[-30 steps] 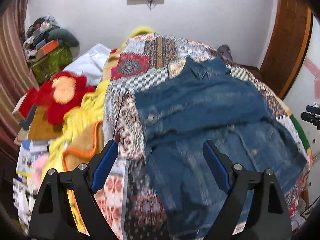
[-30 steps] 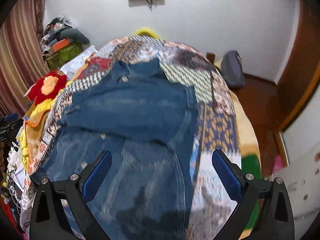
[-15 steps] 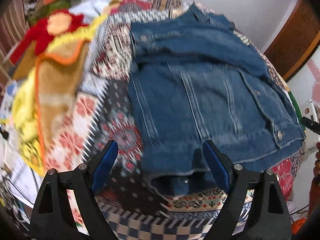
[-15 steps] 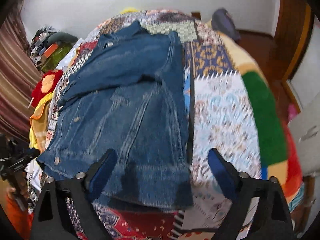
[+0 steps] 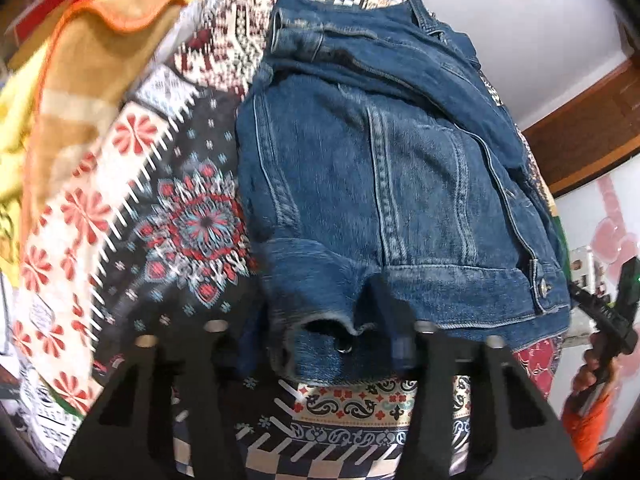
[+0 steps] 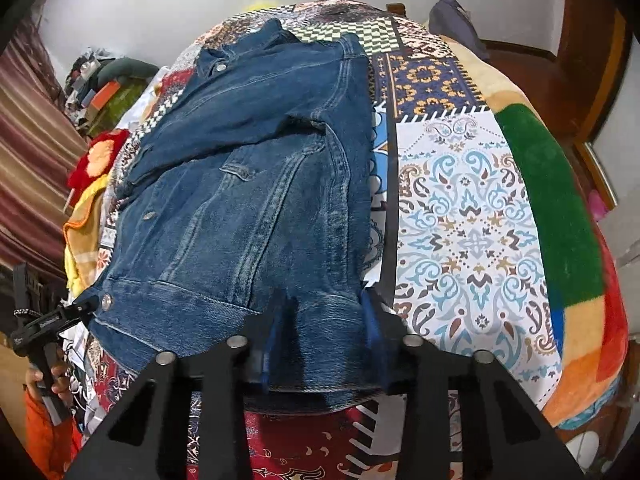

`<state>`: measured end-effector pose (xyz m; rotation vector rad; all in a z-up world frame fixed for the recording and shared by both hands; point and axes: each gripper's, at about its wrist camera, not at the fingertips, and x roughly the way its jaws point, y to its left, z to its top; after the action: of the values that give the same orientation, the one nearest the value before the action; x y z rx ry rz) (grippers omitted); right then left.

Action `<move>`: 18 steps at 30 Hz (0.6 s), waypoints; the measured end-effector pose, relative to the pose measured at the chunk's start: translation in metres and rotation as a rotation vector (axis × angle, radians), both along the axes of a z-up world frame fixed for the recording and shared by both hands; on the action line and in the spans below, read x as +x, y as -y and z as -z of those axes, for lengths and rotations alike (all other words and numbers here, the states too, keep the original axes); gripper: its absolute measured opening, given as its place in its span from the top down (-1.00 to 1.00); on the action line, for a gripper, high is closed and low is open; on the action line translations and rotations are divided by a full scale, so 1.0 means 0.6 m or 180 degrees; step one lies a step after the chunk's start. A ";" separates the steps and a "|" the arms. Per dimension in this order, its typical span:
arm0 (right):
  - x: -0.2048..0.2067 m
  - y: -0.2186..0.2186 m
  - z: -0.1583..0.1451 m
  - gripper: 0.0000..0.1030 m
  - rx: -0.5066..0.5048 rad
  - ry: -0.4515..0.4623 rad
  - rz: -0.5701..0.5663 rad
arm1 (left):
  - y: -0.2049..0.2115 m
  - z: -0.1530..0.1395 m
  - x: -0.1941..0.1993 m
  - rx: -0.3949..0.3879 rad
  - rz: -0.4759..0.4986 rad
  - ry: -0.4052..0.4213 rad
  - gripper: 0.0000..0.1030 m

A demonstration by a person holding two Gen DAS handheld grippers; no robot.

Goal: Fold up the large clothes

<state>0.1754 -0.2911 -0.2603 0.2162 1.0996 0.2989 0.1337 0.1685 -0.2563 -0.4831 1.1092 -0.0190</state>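
Observation:
A blue denim jacket (image 5: 384, 168) lies flat on a patchwork bedspread (image 5: 168, 216), sleeves folded across its chest, collar at the far end. It also shows in the right wrist view (image 6: 256, 184). My left gripper (image 5: 320, 336) is down at the jacket's near left hem corner, its jaws open around the bunched hem. My right gripper (image 6: 324, 340) is at the near right hem corner, its jaws open with the hem between them. The fingertips of both are partly hidden by denim.
A yellow and orange blanket (image 5: 80, 40) is heaped on the bed's left side. A red plush toy (image 6: 96, 156) lies beyond it. The bedspread's green and orange border (image 6: 552, 208) runs along the right edge. A wooden door (image 5: 592, 120) stands at the right.
Both grippers have dropped and moved in to the jacket's near hem, one at each corner. Their jaws have narrowed around the hem.

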 end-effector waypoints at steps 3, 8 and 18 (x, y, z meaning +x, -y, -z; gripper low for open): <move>0.002 0.003 -0.015 0.62 0.0034 0.0105 -0.0028 | 0.006 -0.023 -0.001 0.0131 0.0036 0.0126 0.62; 0.022 -0.007 -0.060 0.69 0.0055 0.0363 -0.0111 | 0.006 -0.071 0.018 0.0262 0.0112 0.0380 0.72; 0.158 -0.065 -0.163 0.70 -0.0036 0.0856 -0.0373 | -0.012 -0.199 0.142 0.0448 0.0153 0.0964 0.74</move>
<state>0.2703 -0.2521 -0.1622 0.0977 0.8487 0.4140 0.2188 0.1756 -0.1368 -0.3147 0.8181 -0.0541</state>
